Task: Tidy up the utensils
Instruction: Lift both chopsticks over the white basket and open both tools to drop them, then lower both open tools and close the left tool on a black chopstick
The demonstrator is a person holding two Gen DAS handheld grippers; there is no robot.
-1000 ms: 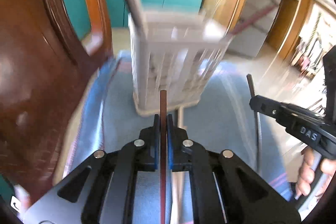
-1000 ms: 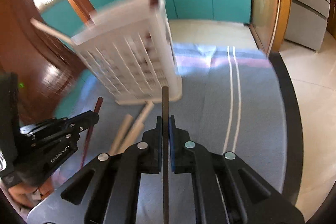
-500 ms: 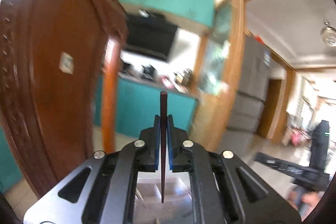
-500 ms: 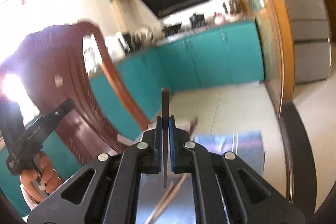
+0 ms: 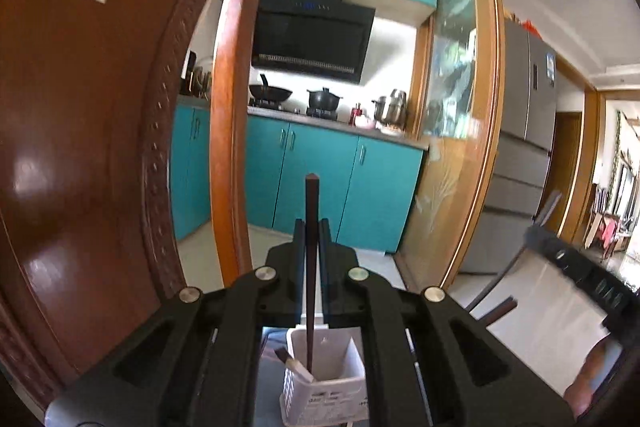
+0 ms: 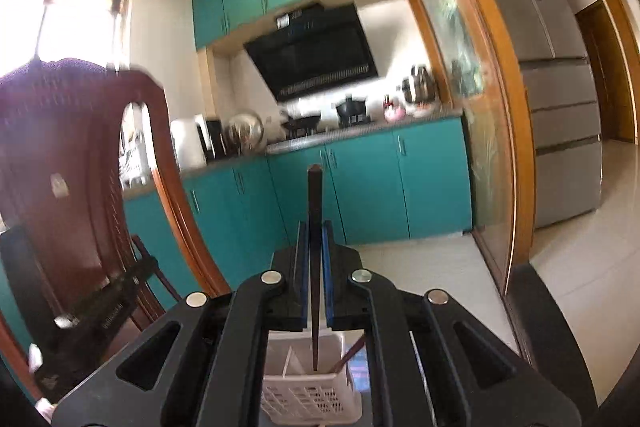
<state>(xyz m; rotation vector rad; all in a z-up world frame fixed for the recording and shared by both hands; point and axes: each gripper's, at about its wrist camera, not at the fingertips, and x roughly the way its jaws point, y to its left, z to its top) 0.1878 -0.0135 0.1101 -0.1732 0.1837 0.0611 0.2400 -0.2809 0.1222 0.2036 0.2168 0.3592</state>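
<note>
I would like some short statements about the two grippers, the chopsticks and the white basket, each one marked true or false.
1. The left gripper is shut on a dark chopstick. True.
2. The right gripper is open and holds nothing. False: it is shut on its own dark chopstick.
3. The white utensil basket shows below the left gripper. True.
4. The basket lies tipped on its side. False: it stands upright, with its open top toward the cameras.
5. A utensil with a pale handle already leans inside the basket. True.
</note>
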